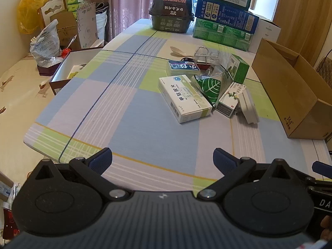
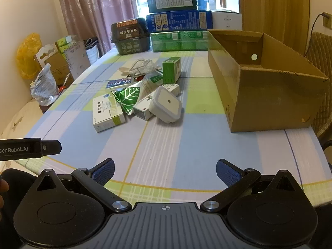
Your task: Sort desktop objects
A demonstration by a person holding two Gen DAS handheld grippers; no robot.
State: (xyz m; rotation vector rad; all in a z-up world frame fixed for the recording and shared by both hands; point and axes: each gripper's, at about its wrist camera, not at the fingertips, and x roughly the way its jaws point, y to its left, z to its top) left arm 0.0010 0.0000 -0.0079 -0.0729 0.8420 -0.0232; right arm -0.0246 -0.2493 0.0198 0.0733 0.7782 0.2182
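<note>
The table is holding everything; the brown carton, lying to the right of the pile, is showing an empty inside, so sorting seems not yet begun. The pile is sitting mid-table, well ahead of both grippers: four medicine boxes, the nearest a white one, one leaf pouch, one night light, one spoon. Left gripper and right gripper are hovering spread, holding nothing.
</note>
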